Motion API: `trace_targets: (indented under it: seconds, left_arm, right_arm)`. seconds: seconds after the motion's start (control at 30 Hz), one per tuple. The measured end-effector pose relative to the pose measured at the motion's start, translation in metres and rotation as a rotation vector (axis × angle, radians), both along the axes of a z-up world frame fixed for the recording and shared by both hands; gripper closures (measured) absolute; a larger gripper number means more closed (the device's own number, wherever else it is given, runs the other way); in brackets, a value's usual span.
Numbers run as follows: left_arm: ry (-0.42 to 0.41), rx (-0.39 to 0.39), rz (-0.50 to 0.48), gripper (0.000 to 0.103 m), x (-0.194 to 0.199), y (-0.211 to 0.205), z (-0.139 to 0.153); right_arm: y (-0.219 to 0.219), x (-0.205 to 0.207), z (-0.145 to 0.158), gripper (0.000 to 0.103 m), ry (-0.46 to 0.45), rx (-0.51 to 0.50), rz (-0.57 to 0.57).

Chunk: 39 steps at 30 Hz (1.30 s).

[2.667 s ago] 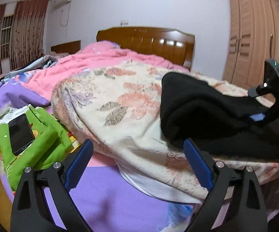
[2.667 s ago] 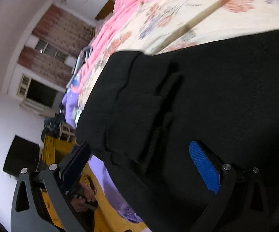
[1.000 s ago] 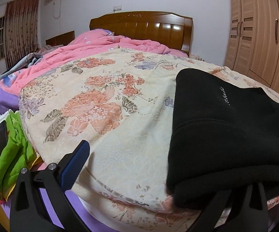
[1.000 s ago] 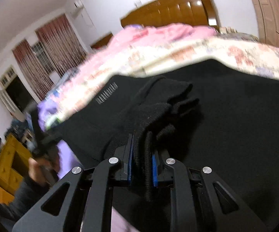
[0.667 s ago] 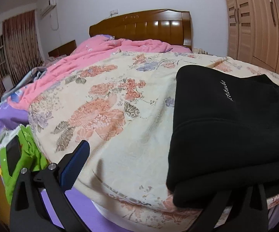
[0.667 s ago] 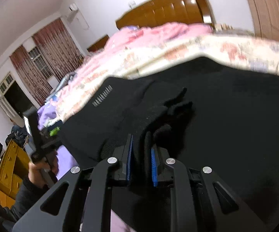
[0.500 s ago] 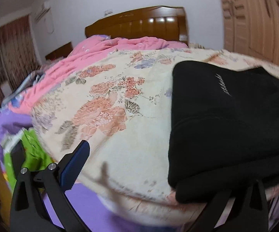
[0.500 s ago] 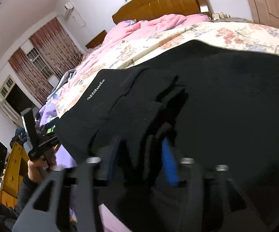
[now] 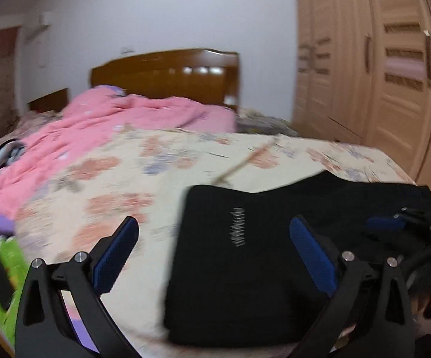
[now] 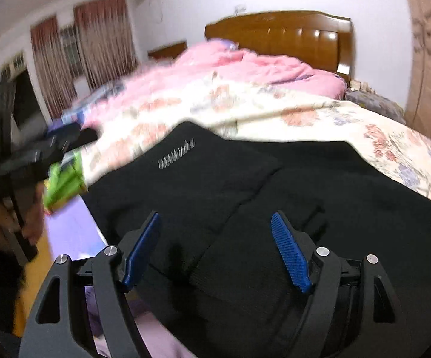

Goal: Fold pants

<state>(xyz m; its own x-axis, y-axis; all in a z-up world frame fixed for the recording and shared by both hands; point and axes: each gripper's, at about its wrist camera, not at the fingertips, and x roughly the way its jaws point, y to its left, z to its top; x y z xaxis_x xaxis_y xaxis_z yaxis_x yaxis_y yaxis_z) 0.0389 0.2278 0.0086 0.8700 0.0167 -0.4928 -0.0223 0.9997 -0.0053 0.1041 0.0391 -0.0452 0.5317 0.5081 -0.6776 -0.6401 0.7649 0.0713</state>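
Observation:
Black pants (image 9: 260, 283) lie folded on the floral quilt (image 9: 102, 185) at the bed's near edge, a small white logo (image 9: 237, 230) facing up. My left gripper (image 9: 214, 229) hangs open above the pants' left edge, with nothing between its pads. In the right wrist view the pants (image 10: 335, 194) fill the lower half. My right gripper (image 10: 215, 220) hovers just over a fold of the pants. Its jaws are opening; fabric lies below the gap and the pads do not press it. The right gripper's blue pad (image 9: 385, 223) also shows at the far right of the left wrist view.
A pink blanket (image 9: 120, 119) and a wooden headboard (image 9: 167, 74) lie beyond the quilt. A wooden wardrobe (image 9: 364, 74) stands to the right. A green cloth (image 10: 63, 182) sits at the bed's left edge, beside a hand holding the left gripper (image 10: 36, 155). Curtains (image 10: 102, 38) hang at the far left.
My right gripper has opened and let go of the bunched fold of pants. My left gripper has risen and shifted right over the pants, so both its pads now show.

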Motion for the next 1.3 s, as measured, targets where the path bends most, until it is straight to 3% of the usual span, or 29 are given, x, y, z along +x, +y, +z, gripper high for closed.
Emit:
trace_targets:
  seconds: [0.03,0.1,0.17,0.2,0.23,0.3,0.43,0.53,0.57,0.67,0.7,0.73,0.83,0.9,1.0,1.1,1.17,1.3]
  left_arm:
    - [0.029,0.012,-0.015,0.002,0.013,-0.008,-0.011]
    - [0.141,0.046,-0.006,0.002,0.037,-0.014,-0.043]
    - [0.25,0.047,0.026,0.001,0.054,-0.008,-0.076]
    - [0.204,0.012,0.021,0.001,0.048,-0.002,-0.077]
    - [0.222,0.012,0.032,0.001,0.048,0.0,-0.075]
    - [0.257,0.006,0.062,0.002,0.047,0.001,-0.056]
    - [0.084,-0.087,0.0,0.002,0.031,0.0,0.015]
    - [0.045,-0.109,-0.106,0.002,0.062,-0.016,0.042]
    - [0.073,-0.101,-0.124,0.002,0.078,-0.023,0.039]
    - [0.322,-0.074,-0.092,0.002,0.148,-0.025,-0.011]
    - [0.415,-0.056,-0.062,0.002,0.166,-0.021,-0.038]
    - [0.442,-0.044,-0.055,0.001,0.17,-0.018,-0.054]
    - [0.393,-0.047,-0.045,0.001,0.166,-0.015,-0.049]
    - [0.405,0.024,-0.03,0.001,0.169,-0.022,-0.054]
    - [0.399,0.052,-0.019,0.001,0.17,-0.025,-0.054]
    - [0.399,0.045,-0.018,0.001,0.168,-0.023,-0.054]
    - [0.397,0.055,-0.019,0.001,0.17,-0.025,-0.054]
    - [0.383,0.07,-0.022,0.001,0.178,-0.026,-0.054]
  right_arm:
    - [0.006,0.001,-0.017,0.025,0.008,-0.059,0.005]
    - [-0.003,-0.004,-0.026,0.021,-0.025,0.006,0.014]
    - [-0.007,-0.002,-0.026,0.021,-0.005,0.007,0.025]
    - [-0.006,-0.001,-0.024,0.021,-0.002,0.0,0.028]
    - [-0.006,0.001,-0.023,0.021,0.007,-0.006,0.029]
    - [-0.007,0.003,-0.02,0.018,0.034,-0.004,0.024]
    - [-0.017,0.006,0.005,0.016,0.046,0.026,0.001]
    - [-0.016,0.018,0.015,0.016,0.02,0.016,-0.024]
    - [-0.013,0.025,0.015,0.016,0.03,0.014,-0.016]
    - [-0.007,0.048,-0.013,0.016,0.134,-0.055,-0.011]
    - [-0.013,0.054,-0.022,0.01,0.179,-0.001,-0.004]
    - [-0.02,0.055,-0.022,0.01,0.186,0.047,-0.002]
    - [-0.032,0.056,-0.012,0.011,0.181,0.044,-0.016]
    - [-0.048,0.063,-0.001,0.011,0.138,0.044,-0.054]
    - [-0.087,0.095,0.01,0.01,0.126,0.072,-0.2]
    - [-0.115,0.144,-0.016,0.01,0.256,0.0,-0.329]
    - [-0.113,0.154,-0.023,0.004,0.223,-0.03,-0.285]
    - [-0.102,0.155,-0.02,0.004,0.187,-0.089,-0.311]
